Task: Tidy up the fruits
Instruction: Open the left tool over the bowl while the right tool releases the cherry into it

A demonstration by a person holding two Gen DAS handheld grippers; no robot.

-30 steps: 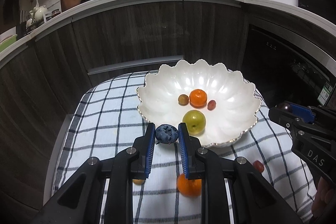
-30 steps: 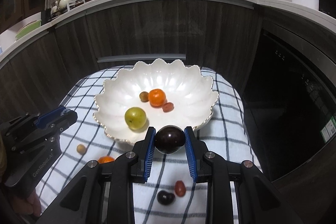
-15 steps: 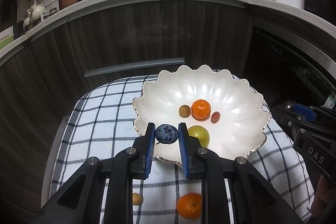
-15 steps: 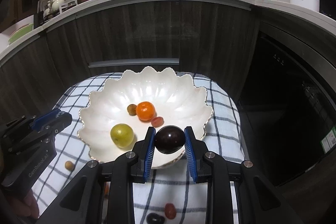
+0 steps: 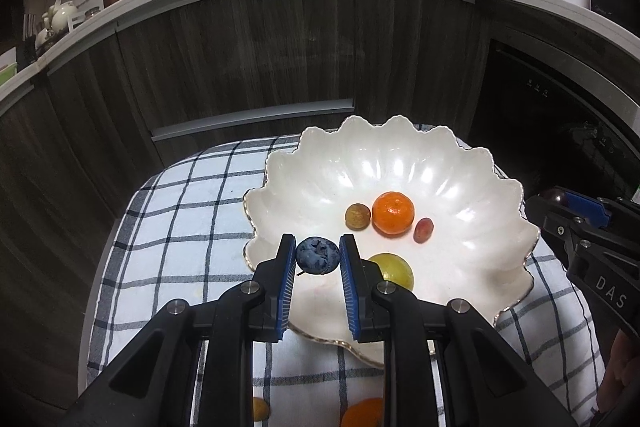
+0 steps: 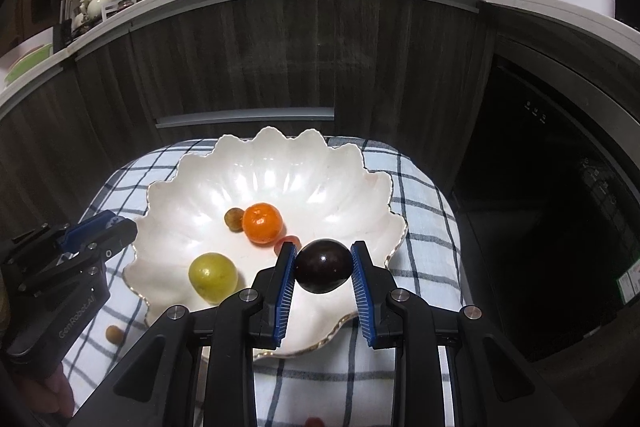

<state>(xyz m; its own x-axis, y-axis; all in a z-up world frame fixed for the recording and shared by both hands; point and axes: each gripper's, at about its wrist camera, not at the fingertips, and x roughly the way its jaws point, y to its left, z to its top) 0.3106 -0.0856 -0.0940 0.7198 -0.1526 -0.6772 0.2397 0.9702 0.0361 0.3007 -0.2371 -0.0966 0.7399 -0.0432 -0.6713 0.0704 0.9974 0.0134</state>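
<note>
Over the near-left rim of the white scalloped bowl (image 5: 400, 163), your left gripper (image 5: 318, 259) is nearly closed, its blue pads clamping a round blueberry (image 5: 317, 254), crown facing the camera, no clear long axis. A second ago it hung over the checked cloth (image 5: 180, 211); now it is above the bowl's edge.

In the right wrist view, your right gripper (image 6: 323, 269) is narrowly parted, pinching a dark plum (image 6: 323, 265) whose long axis runs across, pad to pad. It has advanced from outside the rim to above the bowl's near-right side, beside the mandarin (image 6: 262, 222) and green fruit (image 6: 213, 277).
</note>
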